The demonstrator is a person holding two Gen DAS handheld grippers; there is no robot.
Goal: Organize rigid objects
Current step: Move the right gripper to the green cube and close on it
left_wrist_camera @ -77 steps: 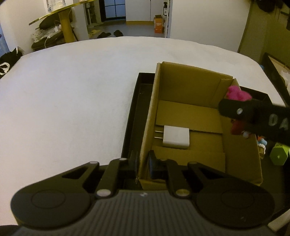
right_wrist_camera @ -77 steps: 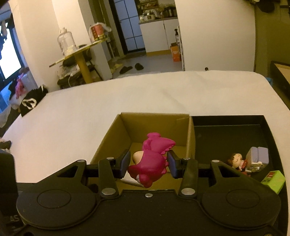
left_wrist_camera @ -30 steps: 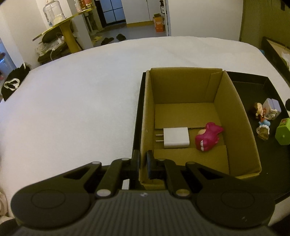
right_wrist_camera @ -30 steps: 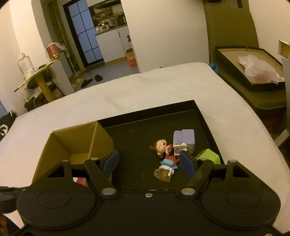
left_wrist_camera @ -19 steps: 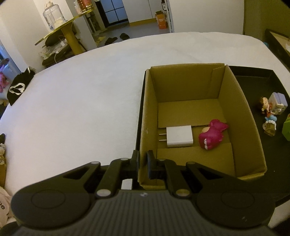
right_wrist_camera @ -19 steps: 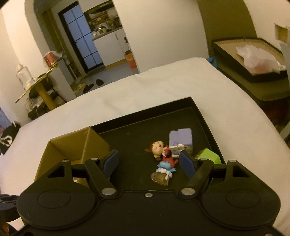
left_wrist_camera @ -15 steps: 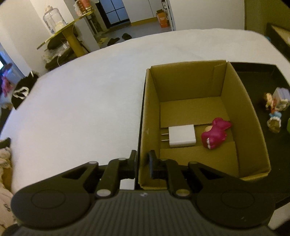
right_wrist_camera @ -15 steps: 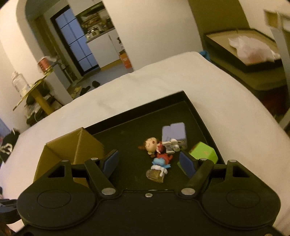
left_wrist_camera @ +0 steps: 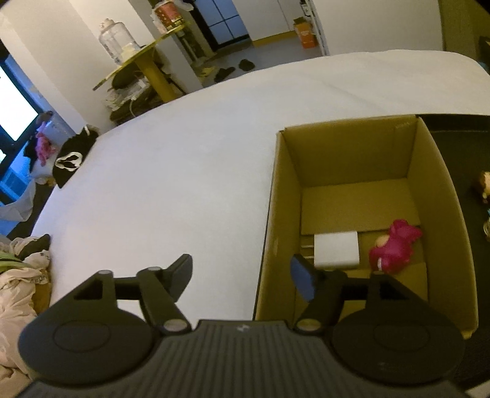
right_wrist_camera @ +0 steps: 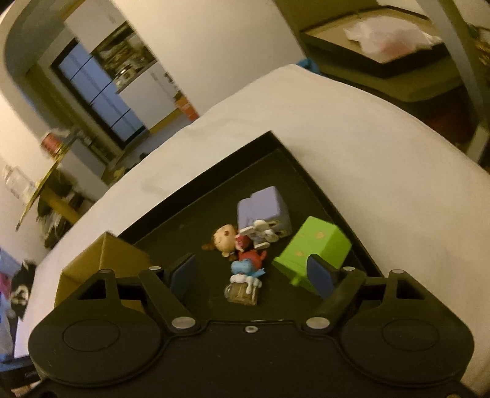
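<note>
The left hand-held gripper is opening, its jaws straddling the left wall of the cardboard box without pressing it. Inside the box lie a white charger and a pink toy (side by side). The right hand-held gripper is also opening, empty, over the figurines and green block on the black tray right of the box.

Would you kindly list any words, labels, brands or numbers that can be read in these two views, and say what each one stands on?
No text can be read in either view.
Red canister on the yellow side table: printed label, too small and blurred to read.
Green block in the black tray: only small orange marks, no letters.
Cardboard box: a faint stamp near its far rim, illegible.
White charger and pink toy inside it: no visible print.
</note>
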